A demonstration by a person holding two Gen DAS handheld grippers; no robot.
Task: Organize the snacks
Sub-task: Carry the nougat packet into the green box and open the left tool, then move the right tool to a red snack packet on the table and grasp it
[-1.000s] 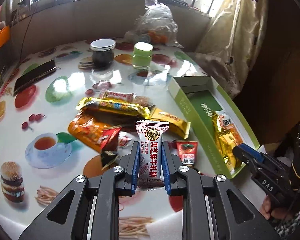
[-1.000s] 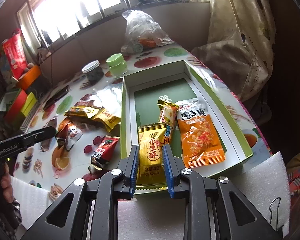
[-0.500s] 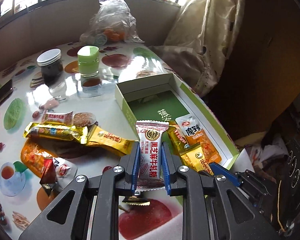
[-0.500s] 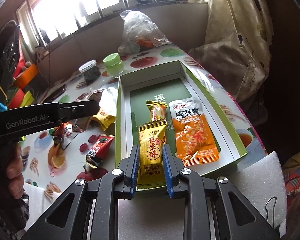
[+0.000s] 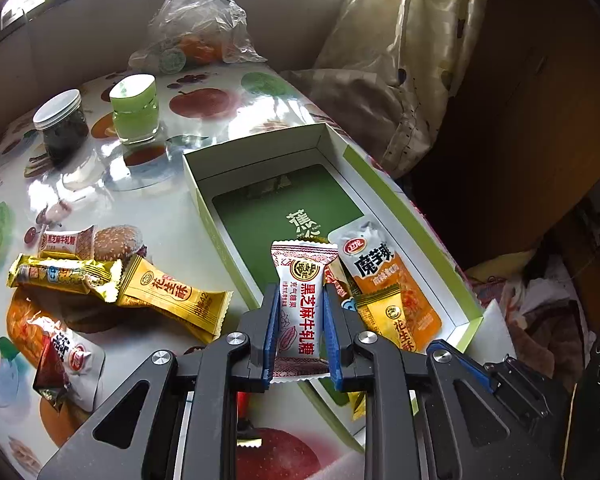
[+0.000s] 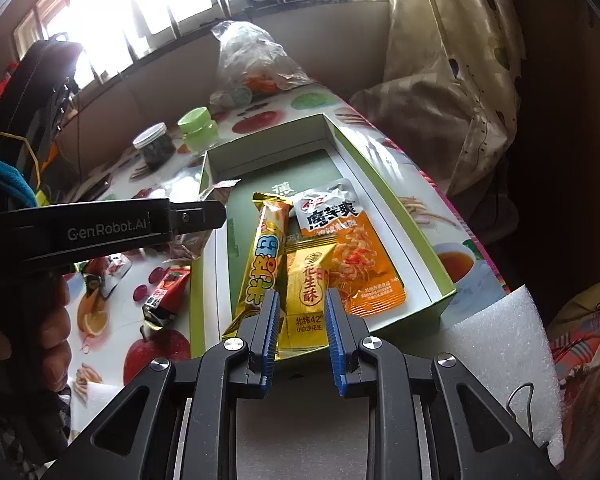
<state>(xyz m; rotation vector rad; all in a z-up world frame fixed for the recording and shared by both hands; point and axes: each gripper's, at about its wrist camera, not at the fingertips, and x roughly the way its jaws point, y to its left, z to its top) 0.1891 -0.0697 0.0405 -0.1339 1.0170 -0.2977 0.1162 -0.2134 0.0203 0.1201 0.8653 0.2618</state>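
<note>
My left gripper (image 5: 300,312) is shut on a white and red candy packet (image 5: 302,280), held upright over the near left part of the green box (image 5: 256,152). In the box (image 6: 380,204) lie an orange pouch (image 6: 352,248), a long yellow bar (image 6: 264,256) and a yellow peanut packet (image 6: 306,280). My right gripper (image 6: 302,308) straddles the near end of that peanut packet, which rests on the box floor; the pads stand slightly apart from it. From the left the other gripper (image 6: 216,216) reaches in over the box's left wall.
Loose snacks lie left of the box: a yellow packet (image 5: 172,296), a gold bar (image 5: 60,276), a small white candy (image 5: 66,242) and a red packet (image 6: 168,292). Two jars (image 5: 134,108) and a plastic bag (image 5: 196,28) stand behind. White foam (image 6: 500,344) lies near right.
The left gripper carried the white candy rightward, from above the loose snacks to over the box. The right gripper eased back slightly while the peanut packet stayed in the box.
</note>
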